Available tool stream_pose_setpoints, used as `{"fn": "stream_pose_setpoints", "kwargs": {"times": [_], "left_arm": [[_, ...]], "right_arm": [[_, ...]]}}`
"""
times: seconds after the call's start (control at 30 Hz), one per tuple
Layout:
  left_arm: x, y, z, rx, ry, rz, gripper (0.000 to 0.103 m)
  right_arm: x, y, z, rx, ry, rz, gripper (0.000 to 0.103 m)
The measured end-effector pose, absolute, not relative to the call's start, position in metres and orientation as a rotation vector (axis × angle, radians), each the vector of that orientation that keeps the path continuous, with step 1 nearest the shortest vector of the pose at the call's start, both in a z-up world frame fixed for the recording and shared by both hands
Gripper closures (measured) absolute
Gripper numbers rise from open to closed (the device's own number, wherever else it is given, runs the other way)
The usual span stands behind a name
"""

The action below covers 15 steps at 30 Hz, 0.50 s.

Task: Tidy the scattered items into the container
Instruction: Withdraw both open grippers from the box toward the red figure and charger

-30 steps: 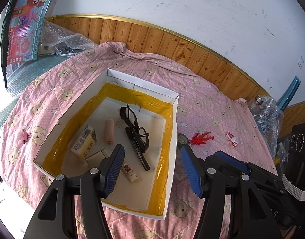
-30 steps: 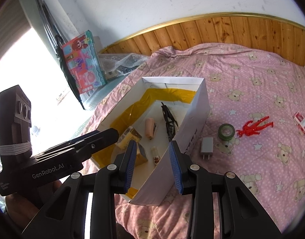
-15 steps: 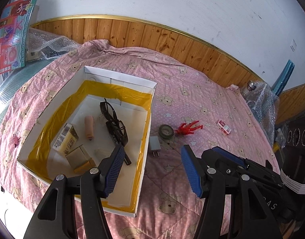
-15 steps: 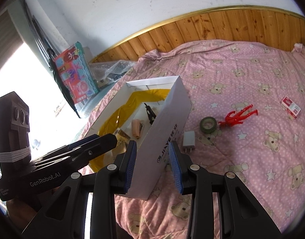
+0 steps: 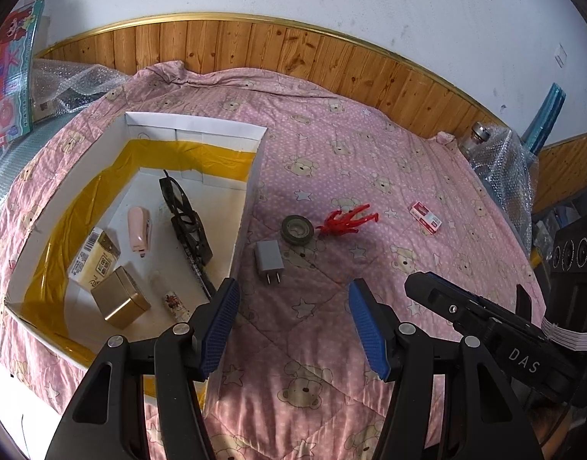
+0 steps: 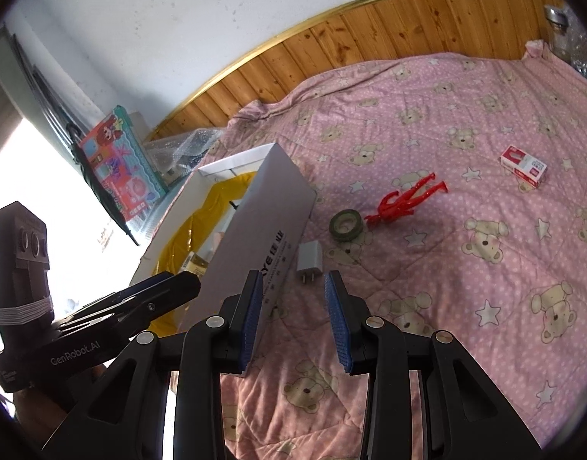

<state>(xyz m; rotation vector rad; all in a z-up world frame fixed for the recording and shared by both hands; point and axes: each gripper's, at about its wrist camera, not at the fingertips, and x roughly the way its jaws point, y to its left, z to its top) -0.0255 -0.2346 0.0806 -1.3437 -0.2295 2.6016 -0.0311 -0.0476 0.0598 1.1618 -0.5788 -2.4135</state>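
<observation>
A white box point(image 5: 193, 124) with a yellow lining point(image 6: 186, 230) sits on the pink quilt and holds glasses point(image 5: 186, 218), a pink stapler point(image 5: 139, 228), a carton, a gold tin and a small tube. Right of the box lie a grey charger point(image 5: 269, 260) point(image 6: 309, 260), a green tape roll point(image 5: 297, 229) point(image 6: 346, 224), a red figure point(image 5: 347, 220) point(image 6: 406, 201) and a red-white packet point(image 5: 426, 217) point(image 6: 523, 165). My left gripper point(image 5: 293, 316) is open above the quilt near the charger. My right gripper point(image 6: 293, 312) is open, just short of the charger.
A pink bear-print quilt point(image 5: 370, 161) covers the bed, bounded by a wooden panel wall point(image 5: 293, 53). Bubble wrap with a bottle point(image 5: 497, 157) lies at the right edge. A colourful toy box point(image 6: 121, 165) and more bubble wrap stand left of the container.
Both grippers have swung right, away from over the box toward the loose items on the quilt. The charger now lies just ahead of the right gripper. Both stay open.
</observation>
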Motion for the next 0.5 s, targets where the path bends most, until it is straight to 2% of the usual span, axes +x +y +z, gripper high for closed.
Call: {"fn": "stream_pose_setpoints", "kwargs": {"times": [0.5], "left_arm": [[-0.076,-0.191,0.016,-1.502,-0.180,2.509,0.042]], "right_arm": [[-0.067,-0.013,0.020,1.275,-0.659,-2.400,0.066]]}}
